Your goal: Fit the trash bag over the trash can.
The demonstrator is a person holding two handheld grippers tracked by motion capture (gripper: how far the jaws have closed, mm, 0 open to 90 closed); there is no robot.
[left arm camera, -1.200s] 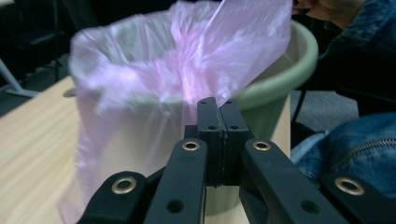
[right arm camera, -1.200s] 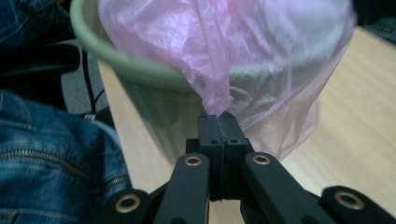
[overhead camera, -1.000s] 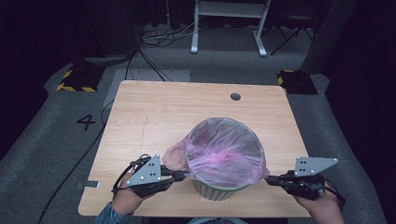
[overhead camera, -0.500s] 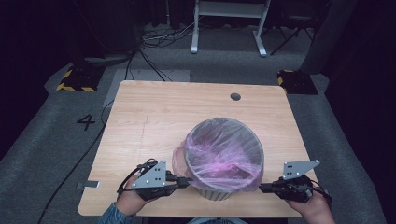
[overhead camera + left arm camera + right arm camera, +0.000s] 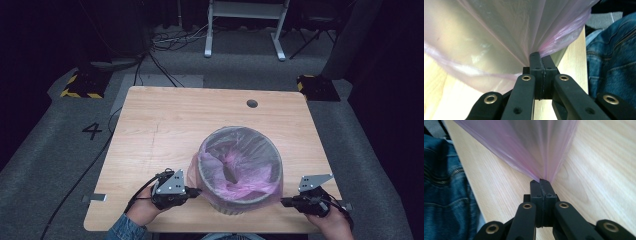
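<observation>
Both grippers are clamped tight on the pink bag (image 5: 235, 172); left gripper (image 5: 196, 190) bites the film at the bin's (image 5: 240, 200) left side, right gripper (image 5: 283, 201) bites it at the right, low near the tabletop; in the left gripper view the jaws stand pressed together with pleats of plastic (image 5: 499, 37) fanning up out of the pinch (image 5: 540, 58); same story in the right gripper view, black pads (image 5: 541, 185) closed, pink sheet (image 5: 529, 147) streaming away taut from the tip; the bag lines the round grey bin, its edge folded over the rim and stretched down the outside wall on both flanks; inside, the loose plastic slumps in folds; the bin stands on the wooden table (image 5: 165, 130), toward the near edge and a little right of centre; a hand (image 5: 142, 212) in a denim cuff backs the left gripper, the other hand (image 5: 332, 225) backs the right; denim shows beside the table edge in both gripper views.
</observation>
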